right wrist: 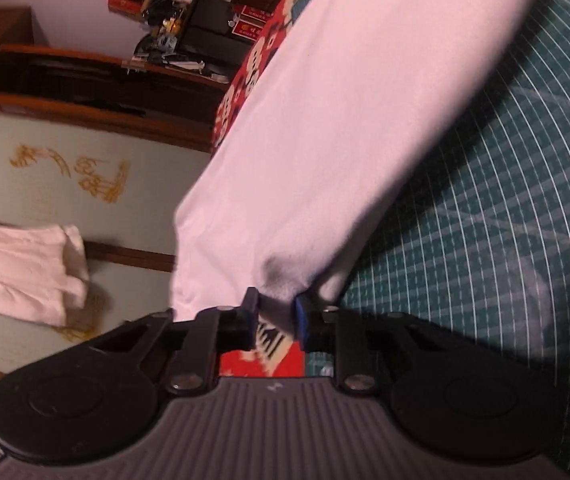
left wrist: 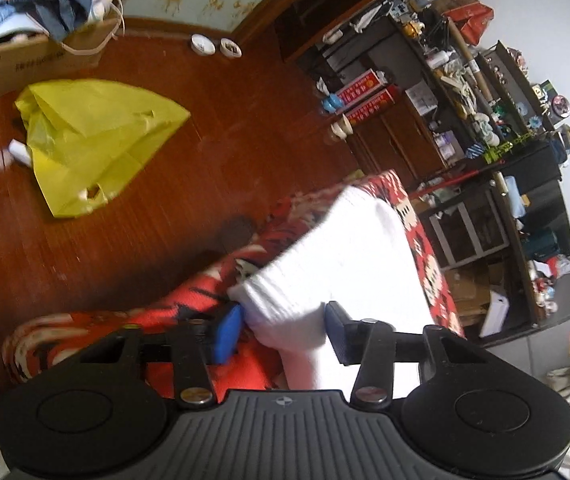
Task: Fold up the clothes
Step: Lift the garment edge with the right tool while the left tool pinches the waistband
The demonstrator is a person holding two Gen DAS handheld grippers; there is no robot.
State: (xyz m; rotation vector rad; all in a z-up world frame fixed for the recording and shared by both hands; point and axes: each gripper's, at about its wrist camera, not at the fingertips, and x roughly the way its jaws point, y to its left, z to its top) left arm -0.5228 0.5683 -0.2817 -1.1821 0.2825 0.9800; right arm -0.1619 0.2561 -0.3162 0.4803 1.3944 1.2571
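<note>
A white garment (right wrist: 325,128) was clamped at lower centre by the right hand-held gripper (right wrist: 276,314). Its ribbed edge (left wrist: 285,300) was pinched by the left hand-held gripper (left wrist: 283,330), over a red blanket (left wrist: 189,312).

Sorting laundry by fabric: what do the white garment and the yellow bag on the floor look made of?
White garment: soft matte knit, probably cotton; it drapes and bunches. Yellow bag: thin glossy plastic, with sharp creases and a cut-out handle.
</note>
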